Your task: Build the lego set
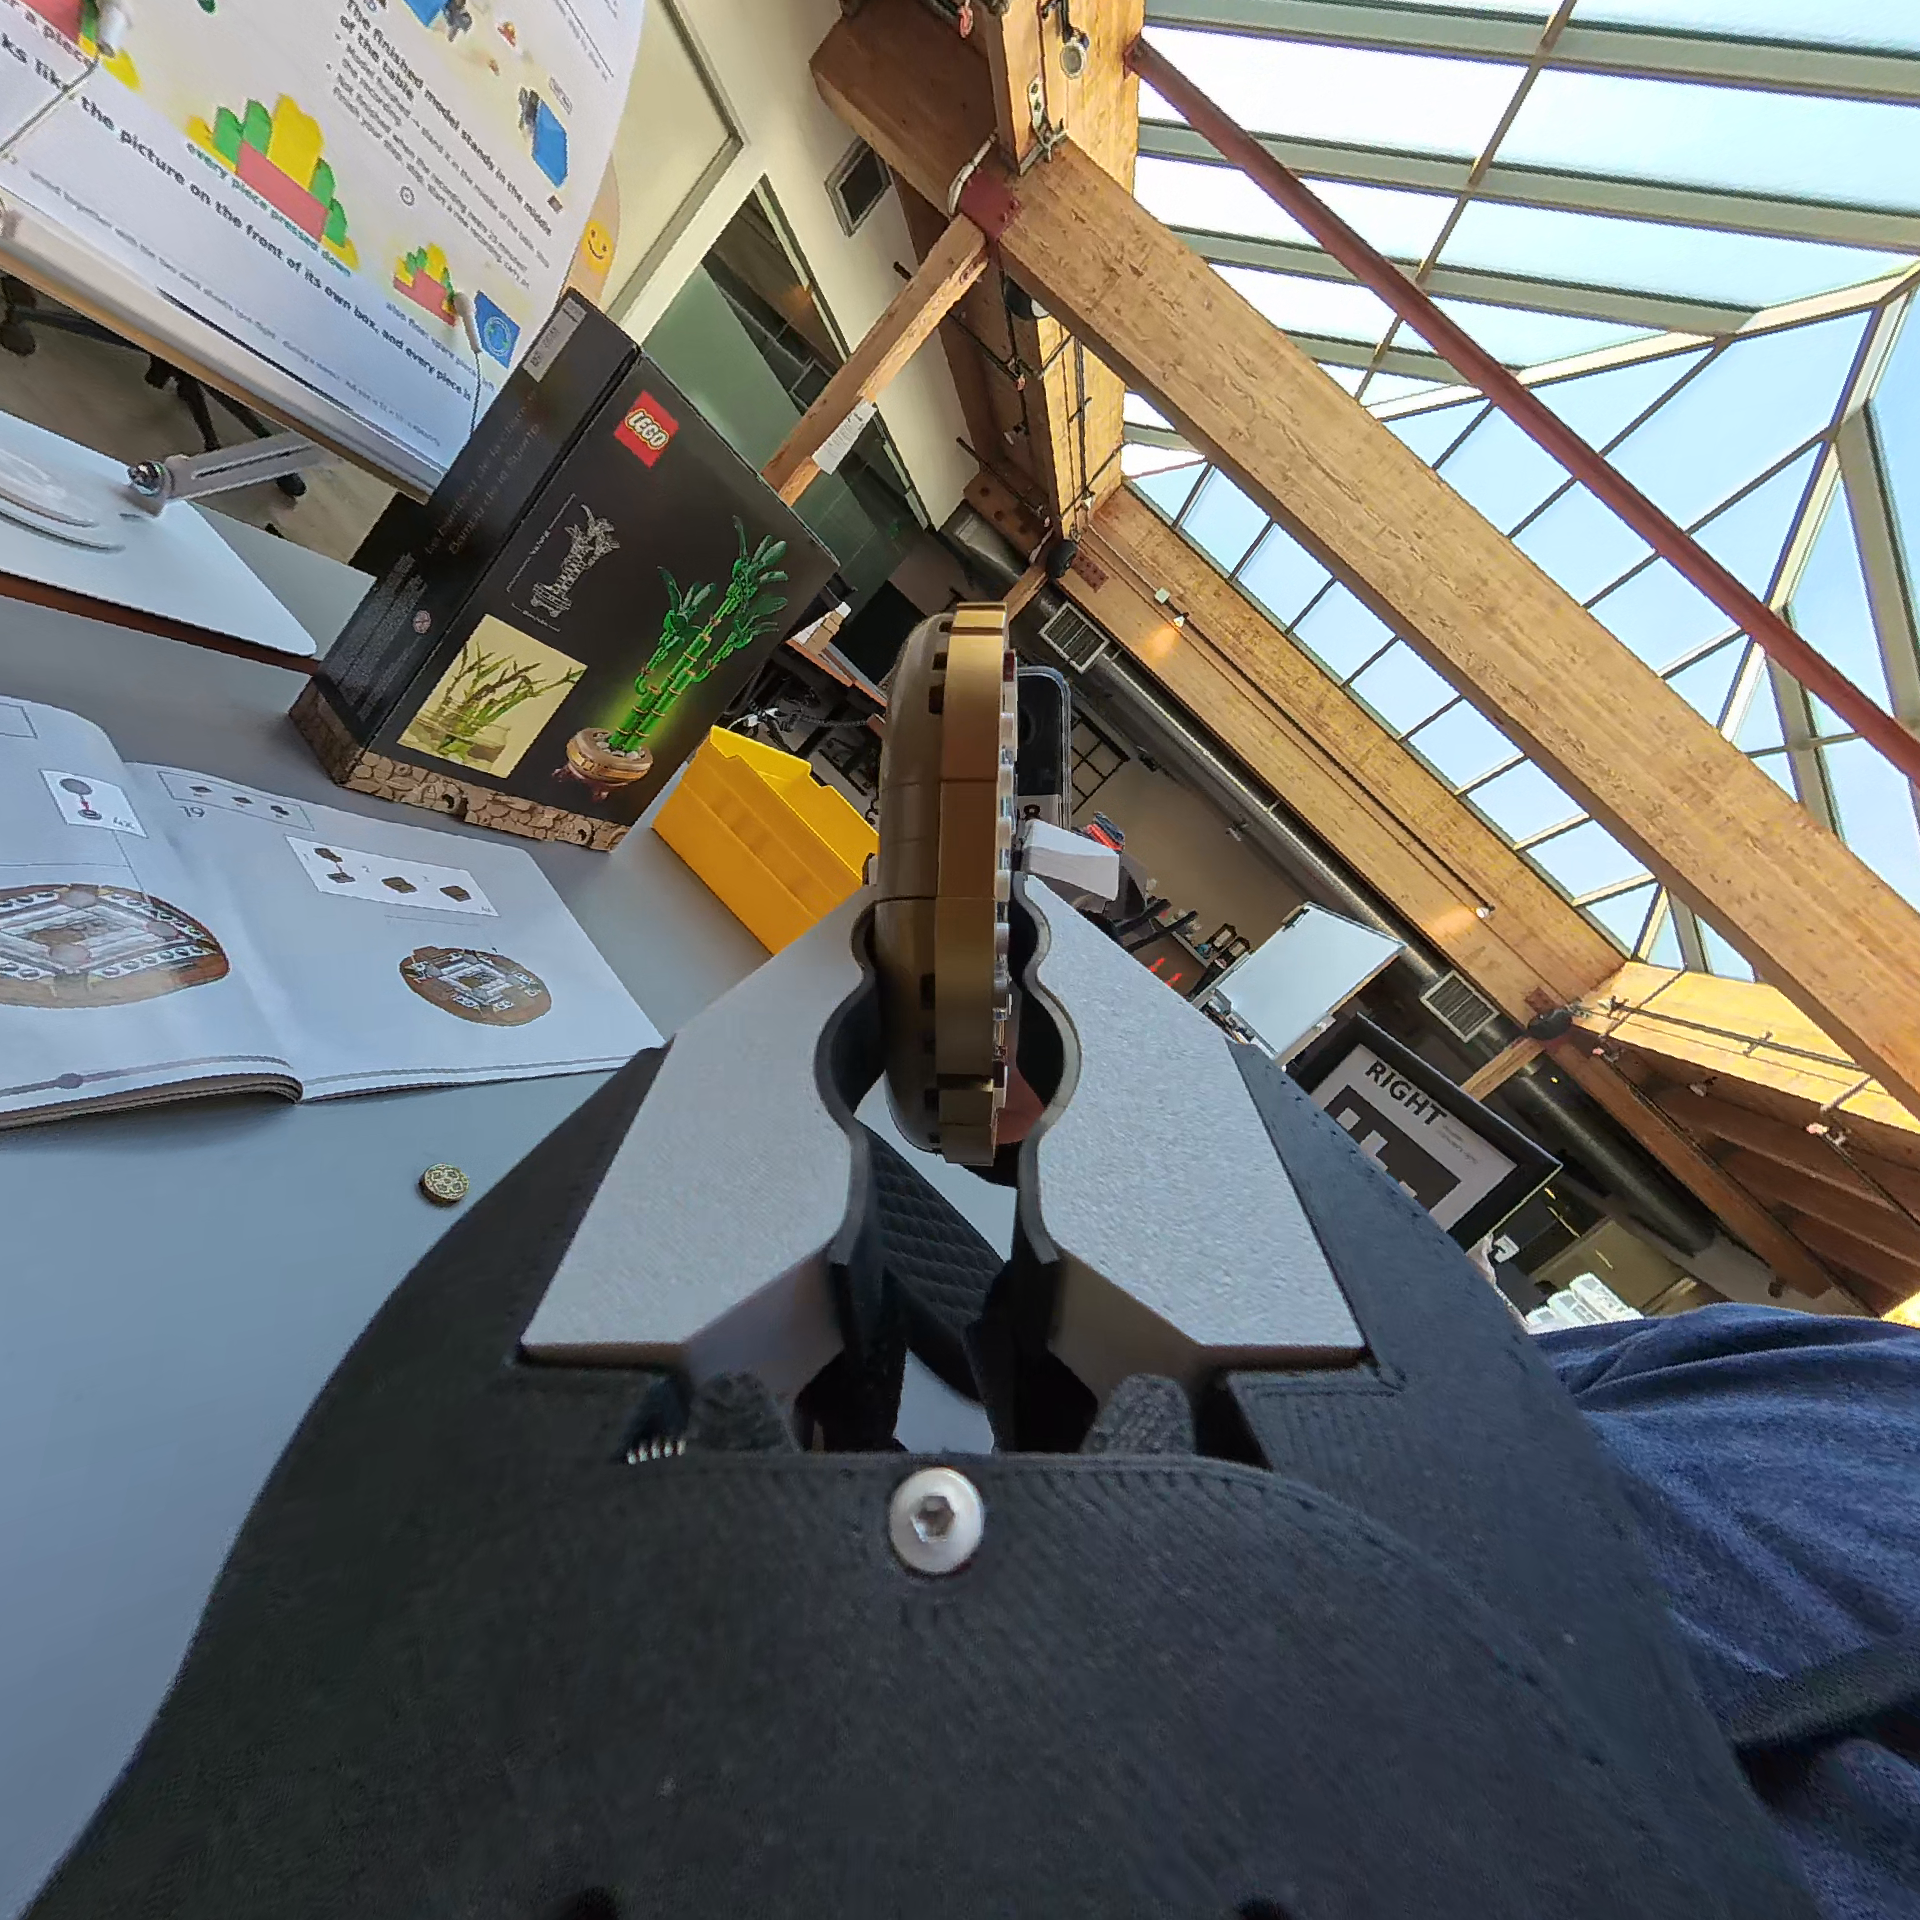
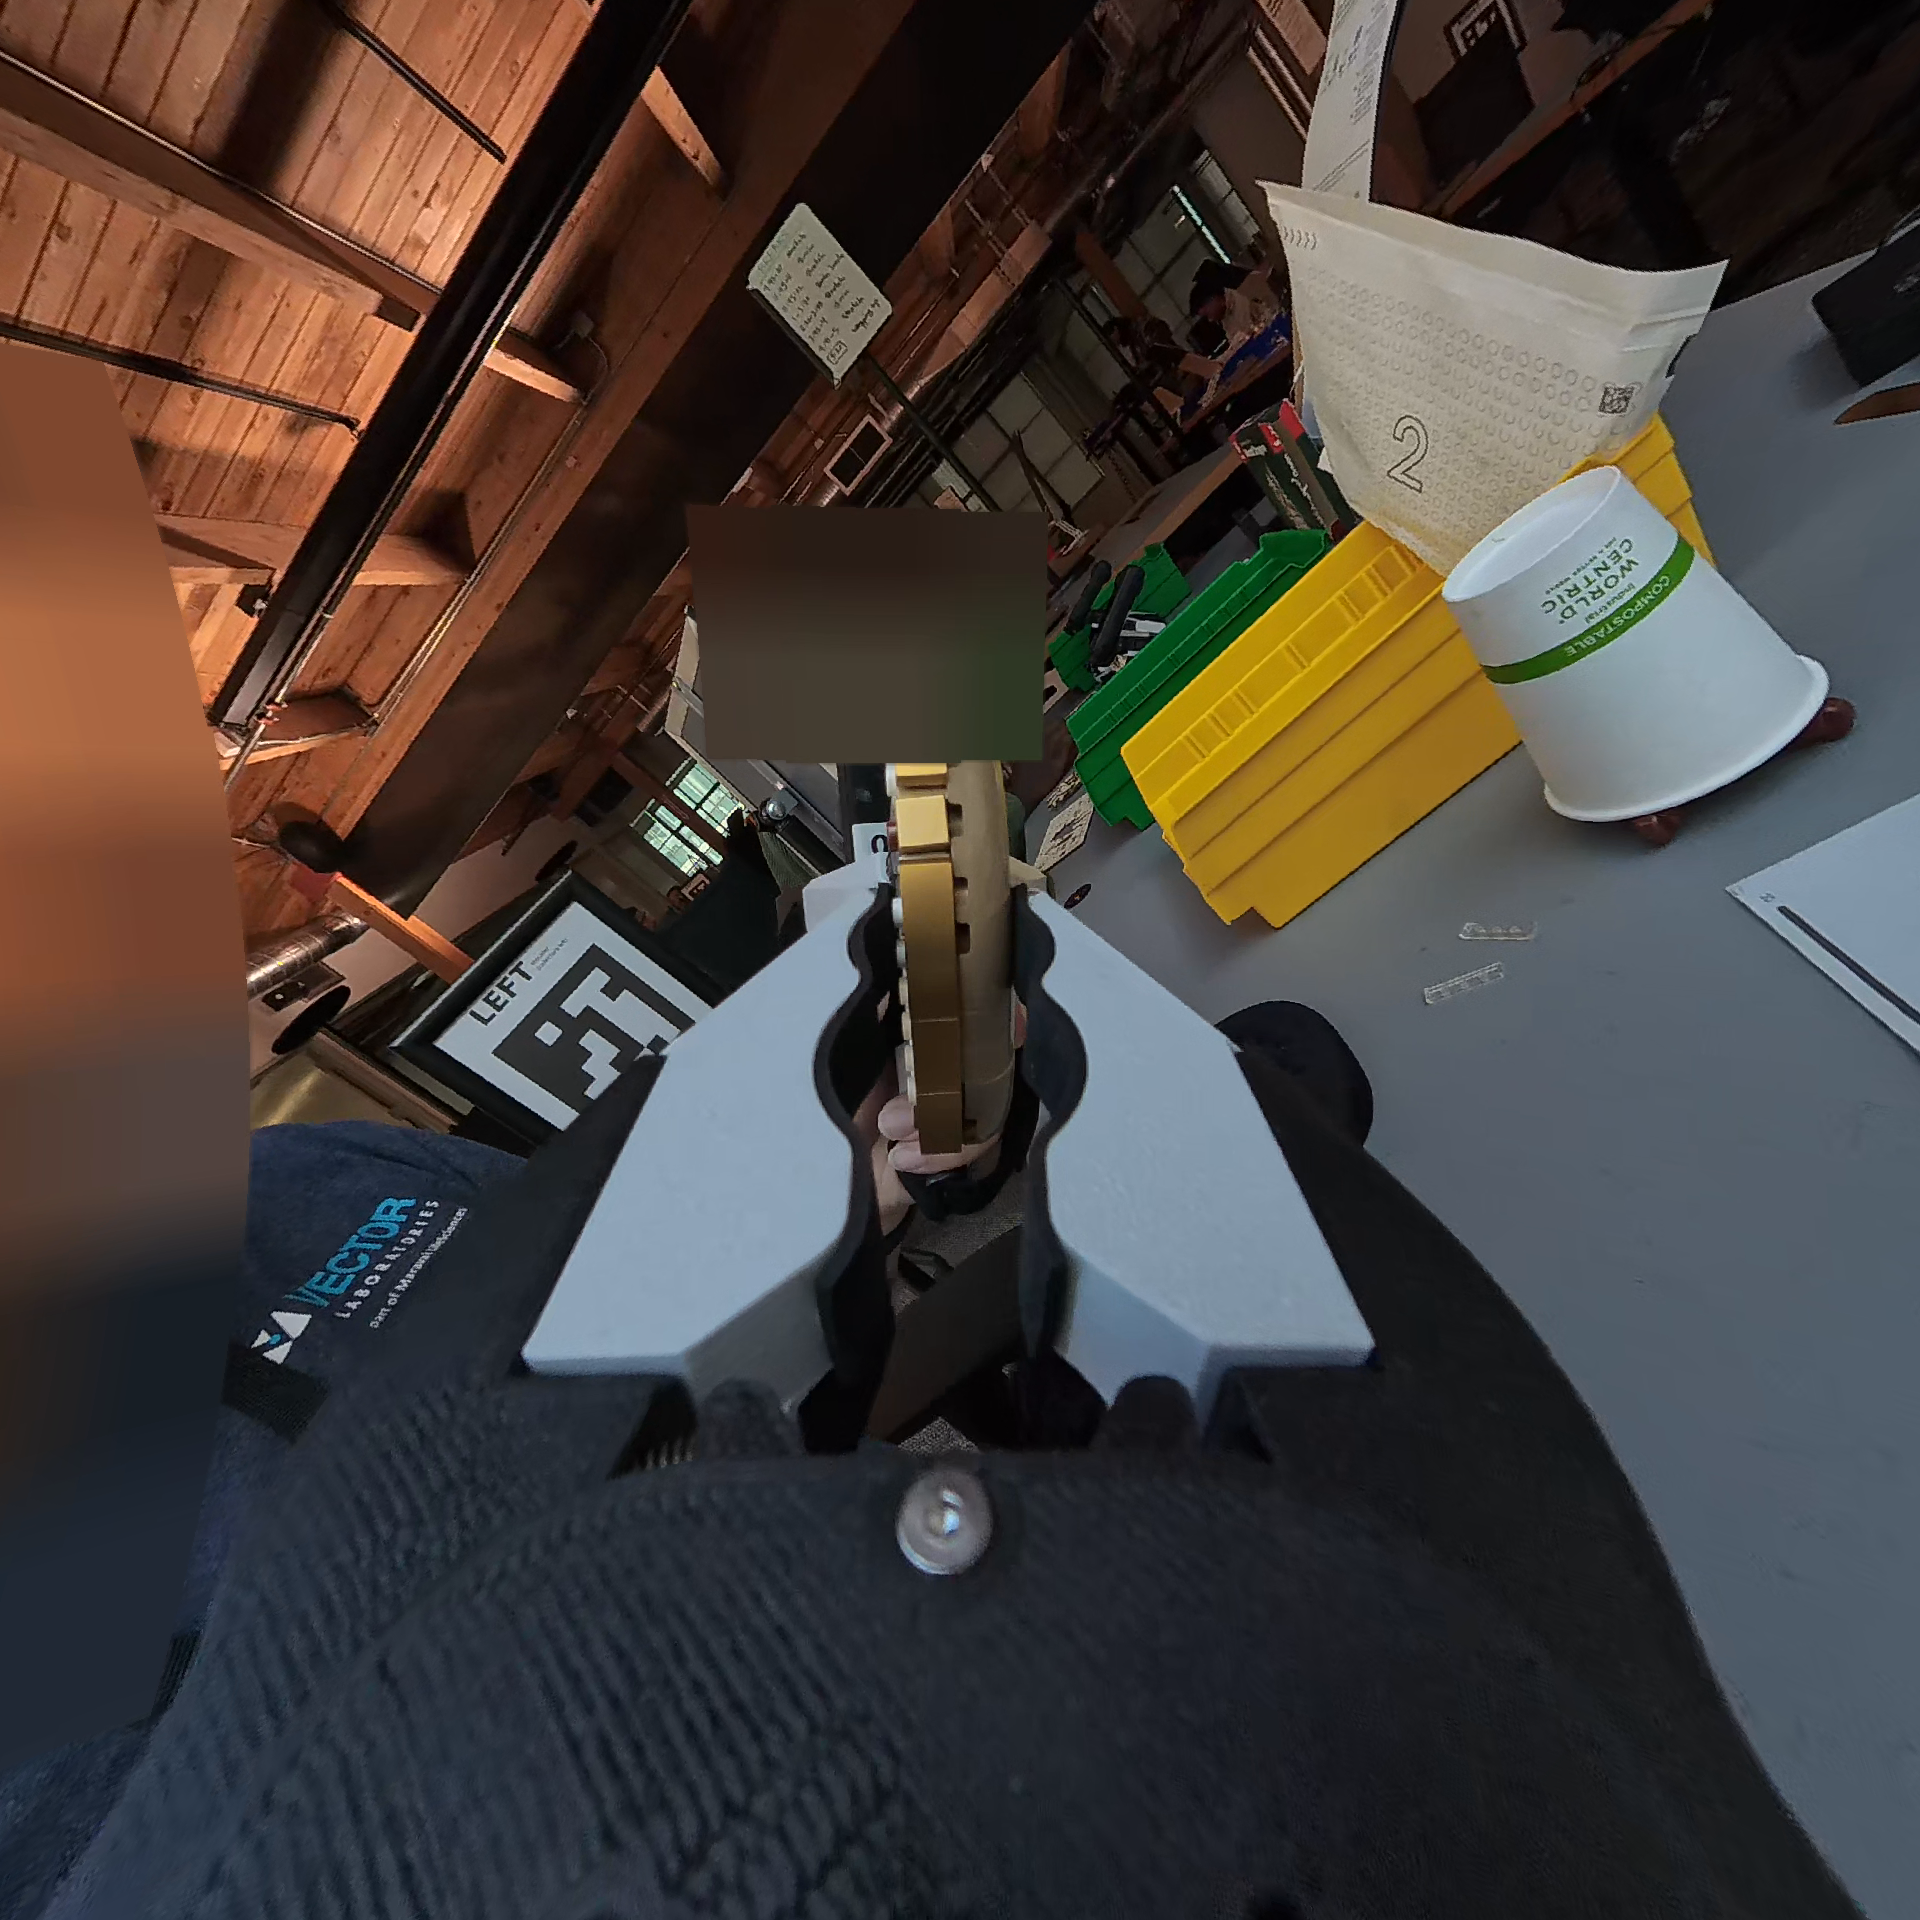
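Fingers pinching gold disc, box left-view only

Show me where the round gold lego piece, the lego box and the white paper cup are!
round gold lego piece (image 1: 961, 883): left wrist view, on its gold rim, above the claw.
lego box (image 1: 582, 613): left wrist view, on its dark front face.
white paper cup (image 2: 1631, 665): right wrist view, on its side wall; it stands upside down.

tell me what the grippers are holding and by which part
Both hold the same round gold and tan lego base, turned on edge. The left gripper clamps its flat faces at one rim, the right gripper at the opposite rim.
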